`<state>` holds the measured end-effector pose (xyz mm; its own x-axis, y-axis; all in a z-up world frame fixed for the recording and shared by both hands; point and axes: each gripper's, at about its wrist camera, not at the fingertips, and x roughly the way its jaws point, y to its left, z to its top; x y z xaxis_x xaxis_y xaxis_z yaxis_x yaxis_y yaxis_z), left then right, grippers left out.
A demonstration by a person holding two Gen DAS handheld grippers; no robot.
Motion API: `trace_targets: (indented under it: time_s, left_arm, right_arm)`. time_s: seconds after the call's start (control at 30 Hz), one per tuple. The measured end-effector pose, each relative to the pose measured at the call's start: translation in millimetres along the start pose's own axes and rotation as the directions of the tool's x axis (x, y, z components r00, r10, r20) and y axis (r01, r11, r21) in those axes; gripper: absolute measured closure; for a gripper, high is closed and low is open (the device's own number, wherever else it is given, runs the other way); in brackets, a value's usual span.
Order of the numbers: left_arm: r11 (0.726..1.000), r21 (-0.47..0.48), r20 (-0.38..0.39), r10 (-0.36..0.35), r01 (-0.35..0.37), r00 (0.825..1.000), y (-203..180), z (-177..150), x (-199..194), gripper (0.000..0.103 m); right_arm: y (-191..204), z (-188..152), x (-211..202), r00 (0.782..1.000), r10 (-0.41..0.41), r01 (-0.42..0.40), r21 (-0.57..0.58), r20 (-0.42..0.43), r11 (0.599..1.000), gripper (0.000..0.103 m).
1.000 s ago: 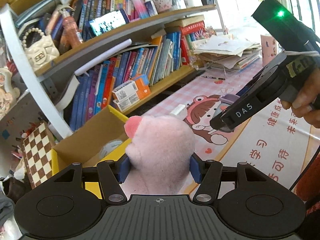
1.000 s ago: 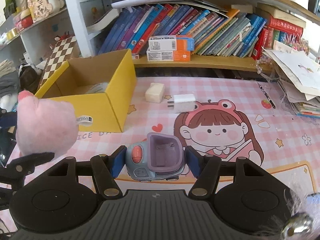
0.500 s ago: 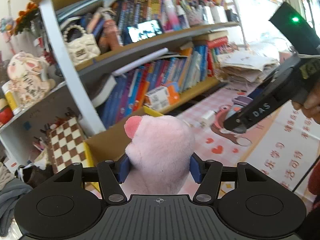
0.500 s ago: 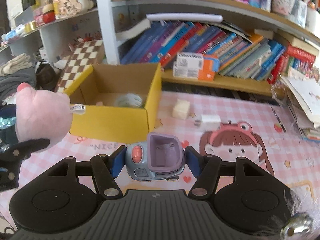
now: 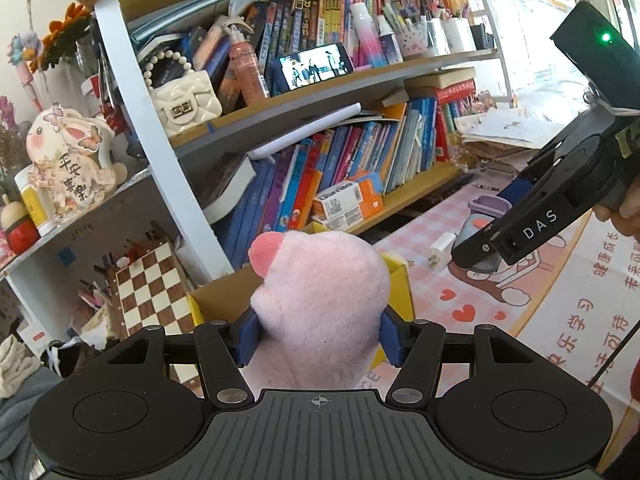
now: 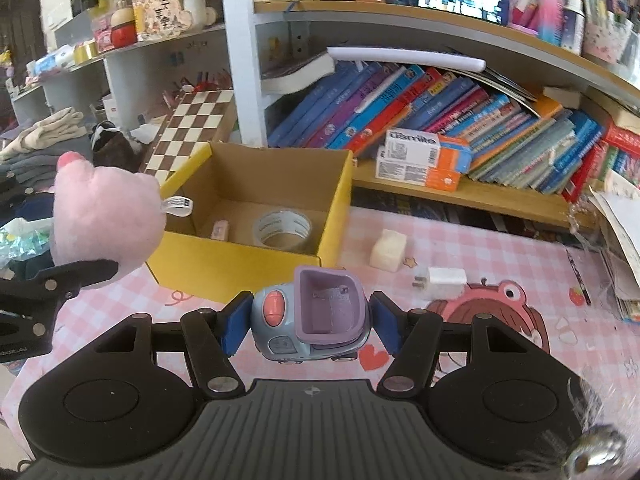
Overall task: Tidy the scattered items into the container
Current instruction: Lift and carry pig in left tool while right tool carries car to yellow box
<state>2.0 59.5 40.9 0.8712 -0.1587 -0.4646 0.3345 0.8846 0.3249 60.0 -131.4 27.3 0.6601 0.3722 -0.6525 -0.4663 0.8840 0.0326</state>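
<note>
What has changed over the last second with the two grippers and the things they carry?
Both grippers have lifted off the mat and swung toward the yellow box. The left gripper has brought the pink plush up near its left rim; the right gripper has carried the toy car closer to its front wall. Both grips are unchanged. The tape roll, white cube and charger have not moved.

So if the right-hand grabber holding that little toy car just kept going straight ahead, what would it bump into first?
Probably the yellow box: its near wall lies just beyond the toy car clamped in the right gripper. Depth is unclear, so it might clear the rim and pass over the box.
</note>
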Motion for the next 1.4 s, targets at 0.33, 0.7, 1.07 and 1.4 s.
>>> trace_targets:
  time_s: [0.33, 0.7, 1.07, 1.4]
  left_arm:
    - [1.0, 0.003, 0.009, 0.011, -0.011, 1.0, 33, 14, 25, 0.044]
    - [1.0, 0.006, -0.026, -0.013, 0.013, 1.0, 52, 17, 70, 0.044]
    - [0.999, -0.035, -0.082, -0.041, 0.038, 0.996, 64, 11, 111, 0.044]
    - [0.986, -0.133, -0.178, -0.121, 0.098, 0.977, 88, 5, 169, 0.044]
  right_arm:
    - [8, 32, 22, 0.999, 0.03, -0.029, -0.064, 0.017, 0.998, 0.042]
    - [10, 64, 64, 0.999, 0.053, -0.052, -0.117, 0.001, 0.992, 0.042]
    - [11, 81, 116, 0.996, 0.075, -0.083, -0.167, -0.054, 0.983, 0.042]
    - [22, 95, 166, 0.988, 0.103, -0.133, -0.283, -0.118, 0.95, 0.042]
